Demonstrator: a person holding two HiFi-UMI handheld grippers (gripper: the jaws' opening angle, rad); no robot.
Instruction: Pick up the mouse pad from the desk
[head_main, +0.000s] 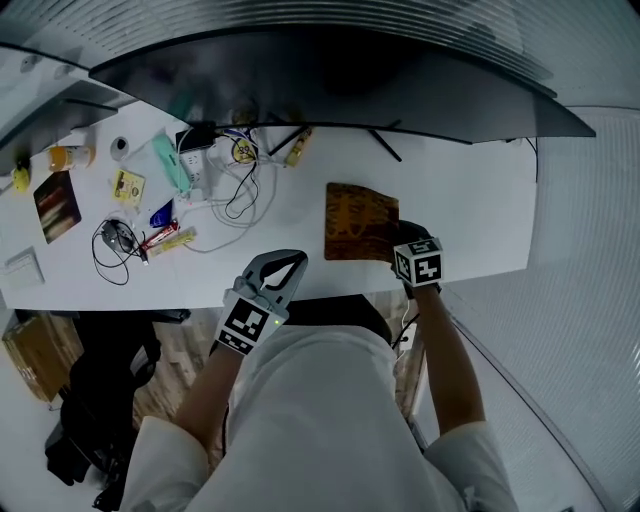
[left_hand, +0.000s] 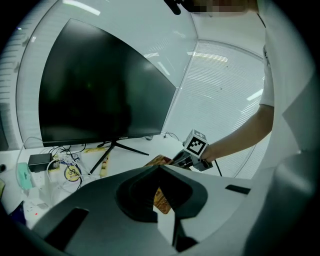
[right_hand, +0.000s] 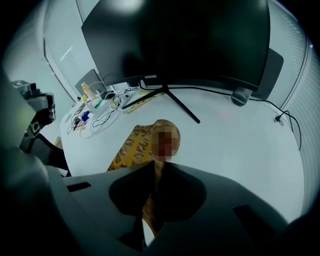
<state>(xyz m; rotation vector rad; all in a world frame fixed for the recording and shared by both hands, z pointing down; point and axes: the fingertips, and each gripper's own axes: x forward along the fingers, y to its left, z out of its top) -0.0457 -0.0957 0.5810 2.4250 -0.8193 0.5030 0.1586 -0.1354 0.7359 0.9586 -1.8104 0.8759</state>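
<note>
The right tool (head_main: 394, 246) is pinched tight on the mouse pad (head_main: 355, 220). It grips the pad by the corner farthest from the big black monitor (head_main: 330, 85). The pad is brown and yellow. It sits in front of the monitor, on the person's side of the monitor's stand, over the white table (head_main: 470, 210). The pad bends up where the tool grips it.

The left tool (head_main: 298, 258) has its two jaws closed together, with nothing between them. It hangs in front of the monitor too, even farther from it than the pad.

A bunch of wires (head_main: 235, 190) lies under the monitor's left end.
</note>
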